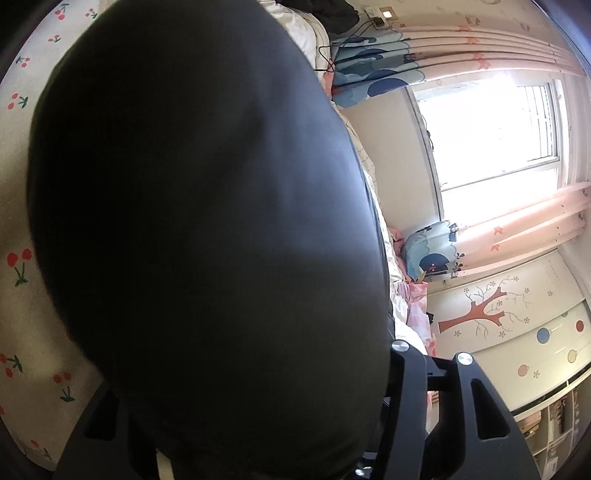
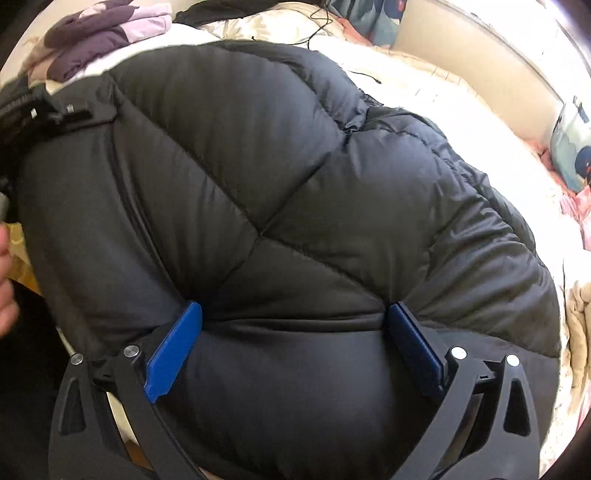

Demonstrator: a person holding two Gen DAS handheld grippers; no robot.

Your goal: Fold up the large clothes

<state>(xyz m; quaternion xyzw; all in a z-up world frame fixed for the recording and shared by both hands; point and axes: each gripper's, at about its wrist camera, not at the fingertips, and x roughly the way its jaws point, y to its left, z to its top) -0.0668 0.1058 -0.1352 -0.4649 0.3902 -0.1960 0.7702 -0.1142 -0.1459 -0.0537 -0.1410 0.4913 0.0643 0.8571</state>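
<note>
Lay on the cream quilted bed (image 2: 424, 92): black puffy quilted down jacket (image 2: 295, 177), bulging between spread blue-padded right gripper (image 2: 293, 325) fingers. Smothered the left gripper (image 1: 258, 424); its state unreadable.

Right tool (image 2: 293, 332) spread wide; left tool (image 1: 258, 424) fingertips hidden, state unclear.

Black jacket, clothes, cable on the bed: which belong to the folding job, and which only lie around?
Job:
- black jacket
- right gripper, jaws wide apart with jacket padding between
- left gripper, fingers mostly hidden by jacket

Lying about:
- purple clothes
- black cable
- curtains
- bed
</note>
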